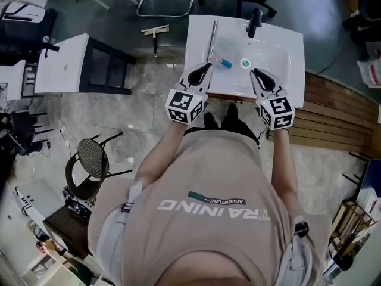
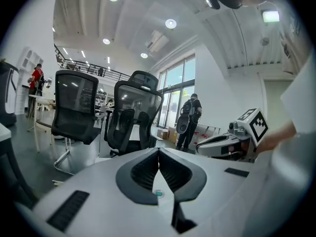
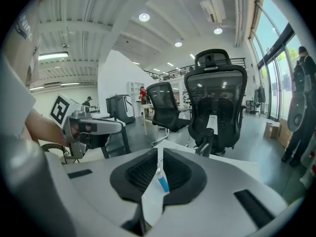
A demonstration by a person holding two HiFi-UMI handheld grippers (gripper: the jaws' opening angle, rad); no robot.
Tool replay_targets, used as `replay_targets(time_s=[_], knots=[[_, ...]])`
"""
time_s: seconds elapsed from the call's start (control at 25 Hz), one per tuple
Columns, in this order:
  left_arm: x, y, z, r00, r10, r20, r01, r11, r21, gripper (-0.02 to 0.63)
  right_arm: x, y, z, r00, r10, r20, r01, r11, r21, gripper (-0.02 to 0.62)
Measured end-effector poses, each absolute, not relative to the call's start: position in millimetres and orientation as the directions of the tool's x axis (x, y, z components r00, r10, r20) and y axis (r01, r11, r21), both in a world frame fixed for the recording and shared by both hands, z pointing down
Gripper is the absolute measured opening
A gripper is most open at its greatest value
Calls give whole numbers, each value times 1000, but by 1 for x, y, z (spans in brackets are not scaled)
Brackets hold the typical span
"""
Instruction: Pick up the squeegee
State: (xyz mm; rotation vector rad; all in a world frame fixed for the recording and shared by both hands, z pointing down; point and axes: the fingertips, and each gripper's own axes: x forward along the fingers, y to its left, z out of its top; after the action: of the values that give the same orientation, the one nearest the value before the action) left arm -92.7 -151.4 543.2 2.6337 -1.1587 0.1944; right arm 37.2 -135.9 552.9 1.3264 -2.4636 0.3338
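A white sink basin [image 1: 280,70] stands in front of me. A long metal rod [image 1: 211,40] lies along its left rim, and a small blue-tipped item [image 1: 224,62] lies in the bowl beside the green drain [image 1: 244,64]. On the floor left of the sink lies a T-shaped tool [image 1: 156,32] that looks like a squeegee. My left gripper [image 1: 208,66] hovers at the sink's near left edge, jaws shut and empty. My right gripper [image 1: 253,71] hovers at the near right, shut, holding nothing. In the right gripper view the blue-tipped item [image 3: 162,181] shows just past the jaws.
A black faucet [image 1: 255,22] rises at the back of the sink. A white table [image 1: 62,64] stands to the left, a wire-mesh chair [image 1: 89,159] near my left side, and office chairs [image 2: 133,112] beyond the sink. Wooden decking [image 1: 333,112] runs along the right.
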Motion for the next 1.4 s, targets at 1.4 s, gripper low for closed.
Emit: replay_targets(time_s=[1.4], knots=[[-98, -224, 527, 425, -861, 278, -904, -389, 177, 13, -87, -240, 816, -746, -129, 654, -235, 969, -76, 169]])
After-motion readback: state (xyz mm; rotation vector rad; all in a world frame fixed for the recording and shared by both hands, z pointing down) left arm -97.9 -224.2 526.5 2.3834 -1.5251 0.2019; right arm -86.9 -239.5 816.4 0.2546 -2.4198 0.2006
